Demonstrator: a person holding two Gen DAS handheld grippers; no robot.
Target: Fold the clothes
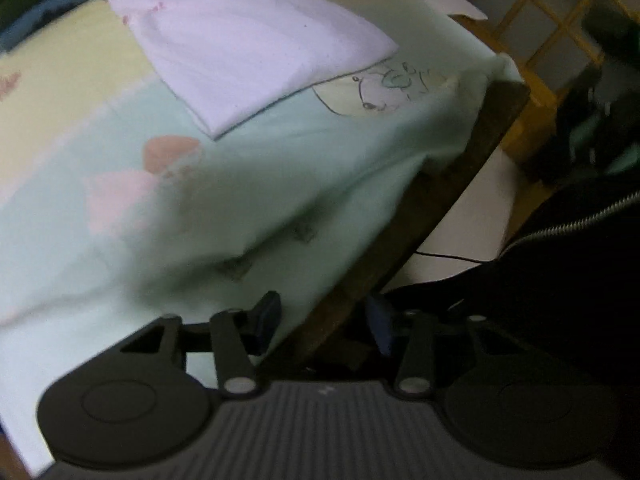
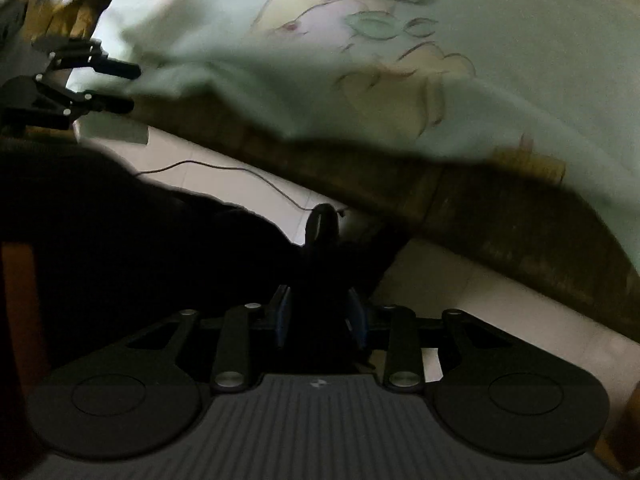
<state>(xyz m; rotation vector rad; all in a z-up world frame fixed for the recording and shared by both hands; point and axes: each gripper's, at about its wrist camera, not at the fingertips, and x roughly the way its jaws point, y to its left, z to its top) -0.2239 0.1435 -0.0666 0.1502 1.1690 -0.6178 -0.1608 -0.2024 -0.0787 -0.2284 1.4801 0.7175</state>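
Mint-green printed sheet covers the whole tabletop, cartoon figures and pink patches drawn across it, its near edge drooping over a dark wooden frame. Pale tiled floor shows below that frame in the right wrist view, a thin cable trailing across it. A dark jacket with a silver zipper fills the lower right of the left wrist view. Up on the sheet lies the white garment, already folded into a flat rectangle, well away from both tools and touched by neither. The left gripper hangs at the tabletop's edge, jaws spread wide, nothing between them; its left finger is over the sheet, its right over the dark drop beyond. The right gripper sits lower, pointed under the frame, jaws parted and empty too, something dark beyond them that I can't make out.
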